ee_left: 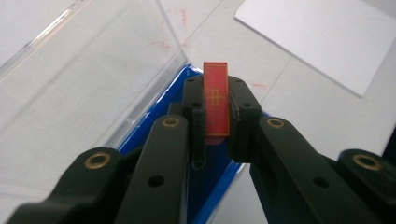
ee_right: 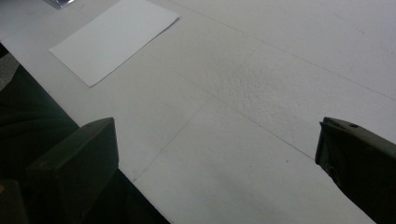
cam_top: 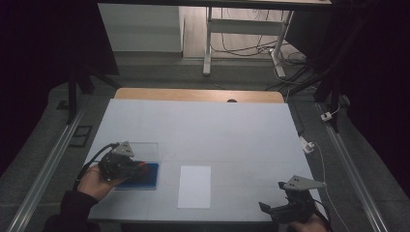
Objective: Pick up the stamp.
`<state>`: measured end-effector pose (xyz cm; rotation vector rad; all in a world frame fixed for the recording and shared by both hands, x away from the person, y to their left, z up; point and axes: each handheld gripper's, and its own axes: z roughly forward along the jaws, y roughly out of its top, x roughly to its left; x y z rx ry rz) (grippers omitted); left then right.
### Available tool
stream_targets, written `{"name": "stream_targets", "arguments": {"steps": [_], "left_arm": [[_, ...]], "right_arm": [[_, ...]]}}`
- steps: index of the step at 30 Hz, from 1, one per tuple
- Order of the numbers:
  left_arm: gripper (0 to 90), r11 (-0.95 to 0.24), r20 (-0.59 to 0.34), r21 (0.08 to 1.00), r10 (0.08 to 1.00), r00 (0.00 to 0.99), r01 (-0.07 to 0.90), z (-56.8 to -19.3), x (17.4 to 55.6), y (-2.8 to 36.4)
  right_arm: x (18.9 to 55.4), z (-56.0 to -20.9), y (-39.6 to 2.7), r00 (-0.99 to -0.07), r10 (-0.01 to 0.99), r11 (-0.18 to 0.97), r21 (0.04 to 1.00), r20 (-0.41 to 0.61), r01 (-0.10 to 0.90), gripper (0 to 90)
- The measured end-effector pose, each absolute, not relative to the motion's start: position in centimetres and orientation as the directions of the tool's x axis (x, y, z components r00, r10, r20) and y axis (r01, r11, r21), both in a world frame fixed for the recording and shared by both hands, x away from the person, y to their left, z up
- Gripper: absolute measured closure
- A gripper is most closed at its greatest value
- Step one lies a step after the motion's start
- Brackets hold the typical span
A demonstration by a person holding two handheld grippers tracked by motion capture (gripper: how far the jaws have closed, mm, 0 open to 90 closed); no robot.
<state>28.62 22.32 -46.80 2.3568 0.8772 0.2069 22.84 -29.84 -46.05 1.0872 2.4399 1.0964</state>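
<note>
At the near left of the white worktop (cam_top: 203, 125), the left tool (ee_left: 216, 105) is clenched on a small red card (ee_left: 216, 99), its black jaws pinching the card by its two flat faces. The card stands on edge between the pads, showing a thin gold border and a gold cross-shaped mark. Directly beneath it lies a blue tray (ee_left: 212, 179), its clear lid (ee_left: 88, 74) swung open and lying flat on the far side. From above, a hand (cam_top: 94, 181) in a dark sleeve holds this tool over the blue tray (cam_top: 142, 176), with the clear lid (cam_top: 142, 151) beyond it.

A white sheet of paper (cam_top: 195, 186) lies just right of the tray, near the worktop's front edge, apart from both tools. At the near right corner, the right tool (ee_right: 215, 158) is released, its jaws set wide apart above bare worktop with nothing between them; the same sheet (ee_right: 114, 39) lies off to its left.
</note>
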Motion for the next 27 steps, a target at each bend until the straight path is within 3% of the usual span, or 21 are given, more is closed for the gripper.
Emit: {"name": "stream_targets", "arguments": {"steps": [12,27], "left_arm": [[79.6,-0.537,-0.119,0.626,0.650,0.750,0.565,-45.5,28.1,21.0],[79.5,-0.557,-0.100,0.643,0.619,0.779,0.526,-45.0,27.8,18.4]], "right_arm": [[22.8,-46.1,-29.8,-0.691,0.720,0.439,0.726,0.069,0.529,0.0],[22.8,-46.1,-29.8,-0.693,0.718,0.443,0.725,0.067,0.528,0.0]]}}
